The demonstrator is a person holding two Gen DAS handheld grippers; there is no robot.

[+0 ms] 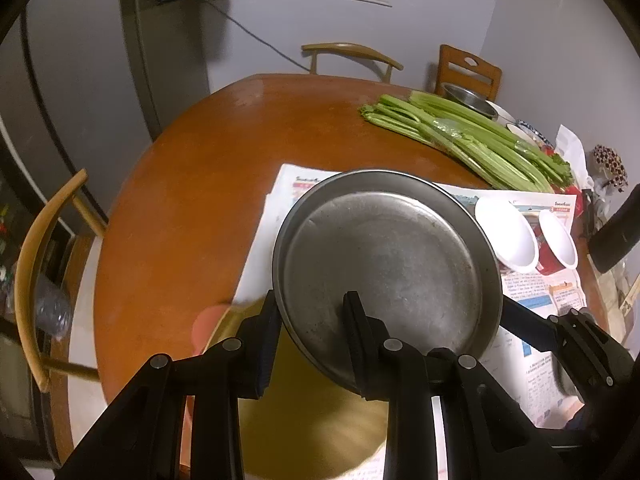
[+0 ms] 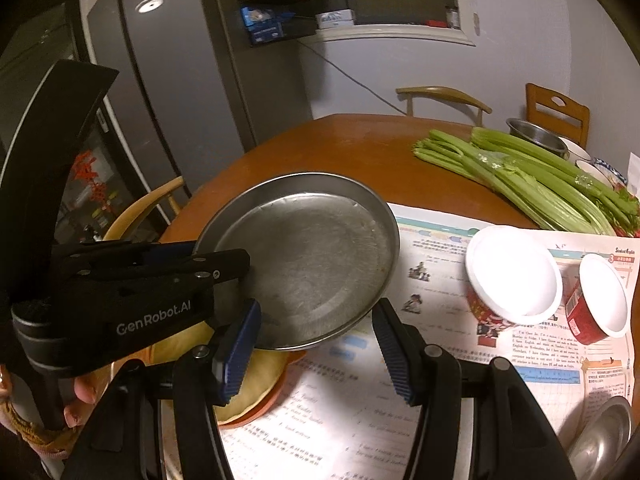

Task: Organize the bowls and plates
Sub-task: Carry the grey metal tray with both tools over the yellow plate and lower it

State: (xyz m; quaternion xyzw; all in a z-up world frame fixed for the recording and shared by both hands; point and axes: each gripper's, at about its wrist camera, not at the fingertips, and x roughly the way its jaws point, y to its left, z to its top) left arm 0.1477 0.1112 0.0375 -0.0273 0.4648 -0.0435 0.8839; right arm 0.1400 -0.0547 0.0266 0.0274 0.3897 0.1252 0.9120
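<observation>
The left gripper (image 2: 224, 268) is clamped on the near-left rim of a round metal plate (image 2: 312, 256), holding it tilted above a newspaper-covered table (image 2: 340, 140). The right gripper (image 2: 316, 352) clasps the plate's near edge. Two red cups (image 2: 516, 276) stand right.

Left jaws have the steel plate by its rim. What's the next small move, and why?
Probably carry the steel plate forward and lower it onto bare wood of the table. The left gripper is clamped on its near rim, the plate hangs tilted above a yellow dish, and red cups and celery crowd the right.
</observation>
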